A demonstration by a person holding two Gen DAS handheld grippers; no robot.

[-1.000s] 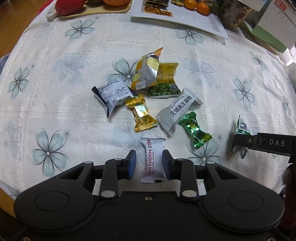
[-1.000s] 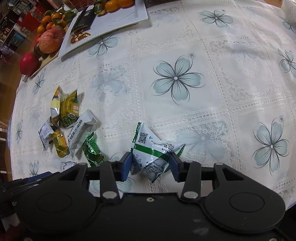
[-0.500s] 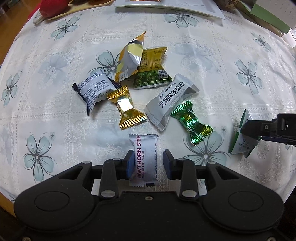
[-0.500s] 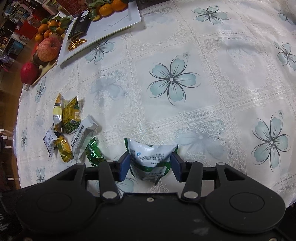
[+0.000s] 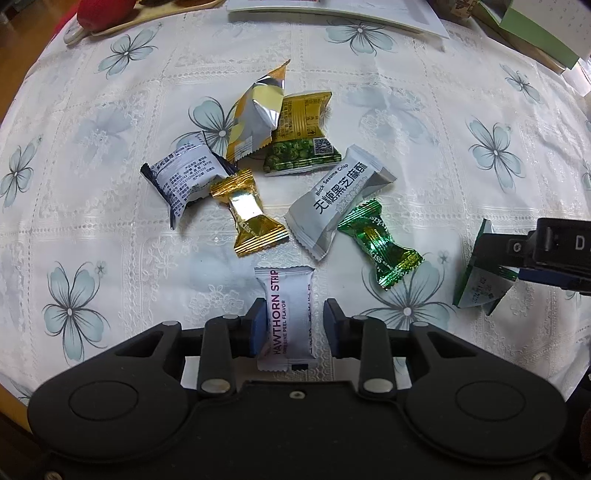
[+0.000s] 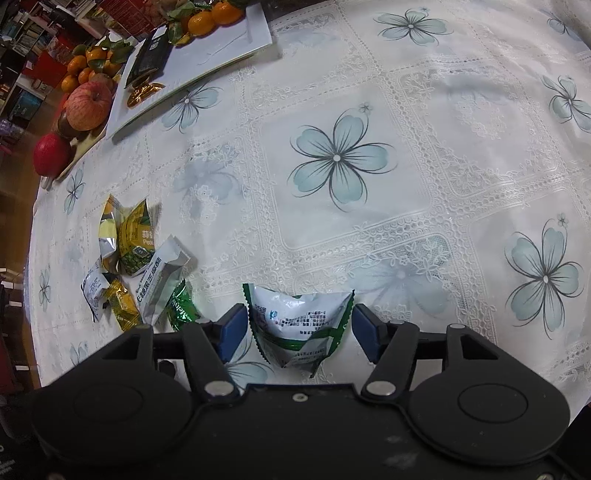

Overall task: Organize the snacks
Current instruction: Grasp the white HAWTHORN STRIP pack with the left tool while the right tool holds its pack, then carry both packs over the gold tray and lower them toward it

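Right tongs (image 6: 297, 334) opened around green-edged packet (image 6: 301, 326)

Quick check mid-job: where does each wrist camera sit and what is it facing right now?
Left wrist: on the left gripper, looking down at the hawthorn strip packet between its fingers, with the snack pile beyond.
Right wrist: on the right gripper, looking steeply down at the green-and-white packet, fingers clear of it.
Shared: the green candy and the floral tablecloth.

A floral lace tablecloth (image 6: 424, 122) covers the table, with an apple (image 6: 88, 105) and oranges (image 6: 207, 18) at its far edge.
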